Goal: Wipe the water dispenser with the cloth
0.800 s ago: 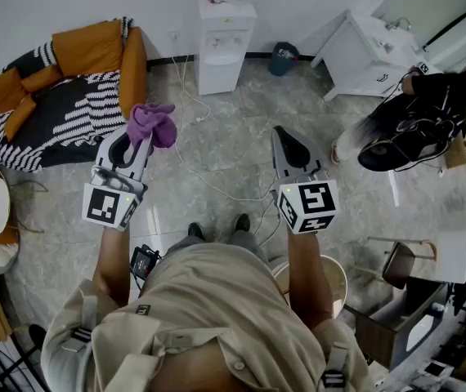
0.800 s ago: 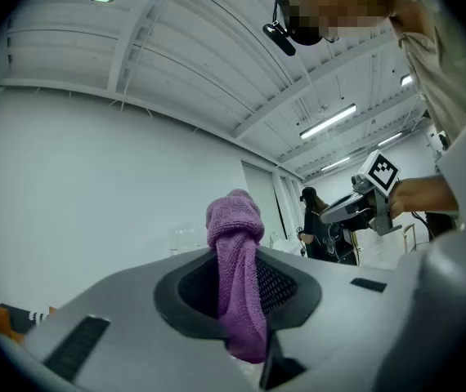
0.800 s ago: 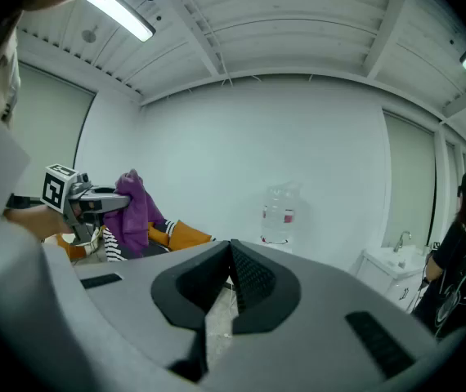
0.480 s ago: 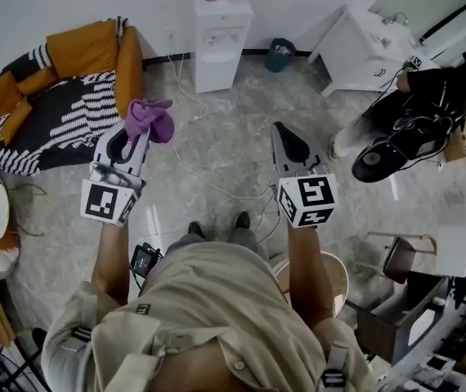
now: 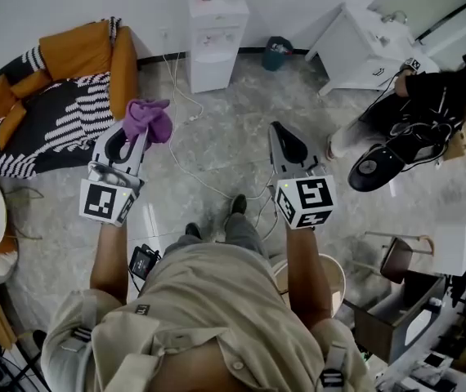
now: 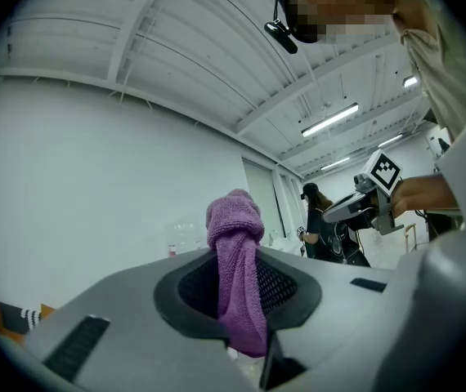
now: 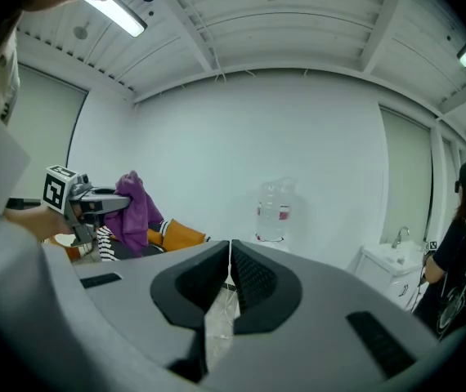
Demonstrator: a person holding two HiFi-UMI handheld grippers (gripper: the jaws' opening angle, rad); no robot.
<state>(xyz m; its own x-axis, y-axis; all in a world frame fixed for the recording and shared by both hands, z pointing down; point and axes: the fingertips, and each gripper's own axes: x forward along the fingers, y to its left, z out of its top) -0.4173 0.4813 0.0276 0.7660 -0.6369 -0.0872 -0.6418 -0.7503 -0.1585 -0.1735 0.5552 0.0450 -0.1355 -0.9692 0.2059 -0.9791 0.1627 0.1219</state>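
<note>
Between the closed jaws of the left gripper (image 6: 237,284) hangs the soft, light purple terry cloth (image 6: 233,219), pinched mid-fold; it should bunch easily for wiping. Well apart, against the wall, stands the white water dispenser (image 5: 217,43) with its clear bottle (image 7: 275,211) on top, fill unreadable. The right gripper (image 7: 230,260) has its jaws together on nothing.

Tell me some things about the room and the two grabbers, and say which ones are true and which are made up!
1. The left gripper holds a purple cloth. True.
2. The right gripper holds a sponge. False: its jaws are shut together with nothing between them.
3. The purple cloth is rubbing the water dispenser. False: the dispenser stands well ahead of the cloth, and they do not touch.
4. In the head view, an orange sofa sits to the left of the water dispenser. True.
</note>
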